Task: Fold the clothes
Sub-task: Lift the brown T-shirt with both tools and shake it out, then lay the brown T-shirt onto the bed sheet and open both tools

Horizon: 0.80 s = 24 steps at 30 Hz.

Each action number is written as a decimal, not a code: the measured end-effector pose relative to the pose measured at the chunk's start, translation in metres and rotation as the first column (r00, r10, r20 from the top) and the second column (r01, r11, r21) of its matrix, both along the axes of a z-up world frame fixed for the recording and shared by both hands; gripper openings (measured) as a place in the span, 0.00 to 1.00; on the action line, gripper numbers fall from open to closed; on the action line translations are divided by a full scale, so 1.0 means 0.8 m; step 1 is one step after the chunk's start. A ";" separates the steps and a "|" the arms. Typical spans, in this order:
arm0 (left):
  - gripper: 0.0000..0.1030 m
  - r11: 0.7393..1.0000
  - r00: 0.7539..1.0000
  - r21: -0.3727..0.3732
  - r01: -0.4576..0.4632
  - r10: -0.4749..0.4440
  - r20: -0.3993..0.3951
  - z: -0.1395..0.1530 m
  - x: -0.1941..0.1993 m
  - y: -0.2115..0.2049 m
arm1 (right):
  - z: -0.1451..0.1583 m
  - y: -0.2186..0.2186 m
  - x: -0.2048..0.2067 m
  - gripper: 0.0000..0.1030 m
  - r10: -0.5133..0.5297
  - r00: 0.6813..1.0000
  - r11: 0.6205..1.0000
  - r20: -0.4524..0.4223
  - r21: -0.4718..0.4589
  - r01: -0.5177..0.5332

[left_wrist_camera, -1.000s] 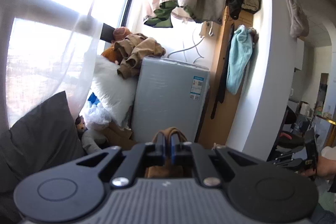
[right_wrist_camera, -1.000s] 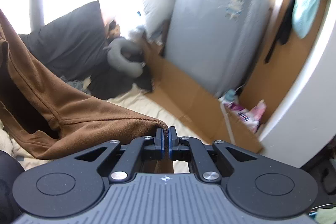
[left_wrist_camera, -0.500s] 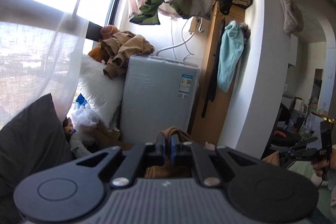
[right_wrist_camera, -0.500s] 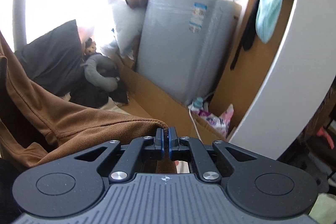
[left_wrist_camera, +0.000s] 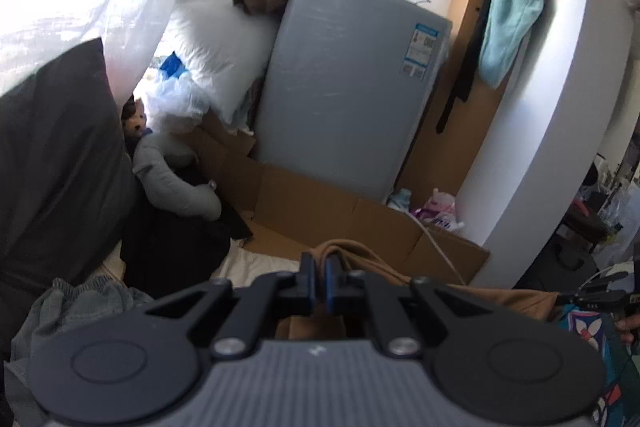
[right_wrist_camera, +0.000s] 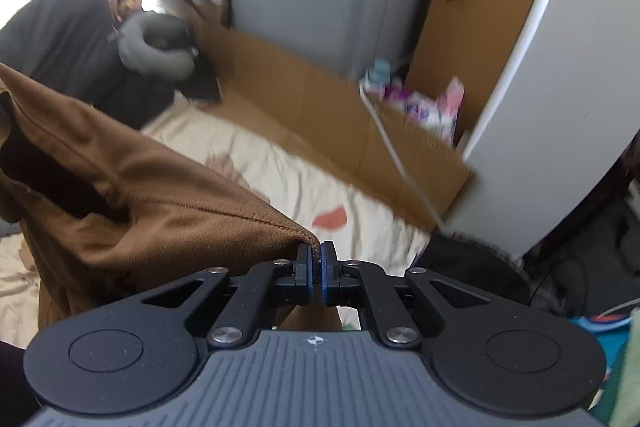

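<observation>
Two pinches are kept on one brown fleece garment [right_wrist_camera: 132,195]: the right gripper [right_wrist_camera: 317,269] jaws are closed on a hemmed corner, the left gripper [left_wrist_camera: 319,281] jaws on a bunched edge. Between them the cloth is stretched crosswise, hanging above the cream patterned bedsheet [right_wrist_camera: 304,183], ready to be lowered flat.

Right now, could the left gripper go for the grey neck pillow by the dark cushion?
Probably not yet. The left gripper is shut on the brown garment, so it would have to let go first. The path to the neck pillow itself looks open above the bedding.
</observation>
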State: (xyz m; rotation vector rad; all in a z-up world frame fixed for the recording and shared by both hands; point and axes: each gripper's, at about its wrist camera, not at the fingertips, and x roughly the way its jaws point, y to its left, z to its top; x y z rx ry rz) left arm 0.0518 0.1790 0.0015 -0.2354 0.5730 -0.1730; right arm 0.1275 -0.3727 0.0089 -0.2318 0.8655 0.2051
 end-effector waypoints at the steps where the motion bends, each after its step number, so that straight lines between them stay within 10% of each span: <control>1: 0.05 1.000 1.000 0.001 -0.001 0.001 -0.019 -0.015 0.012 0.004 | -0.015 -0.001 0.006 0.02 -0.008 1.000 1.000 -0.016 -0.002 0.008; 24: 0.05 0.990 0.940 0.133 0.048 0.000 -0.342 -0.359 0.264 0.018 | -0.363 0.014 0.221 0.02 -0.016 0.968 0.992 -0.250 -0.124 -0.016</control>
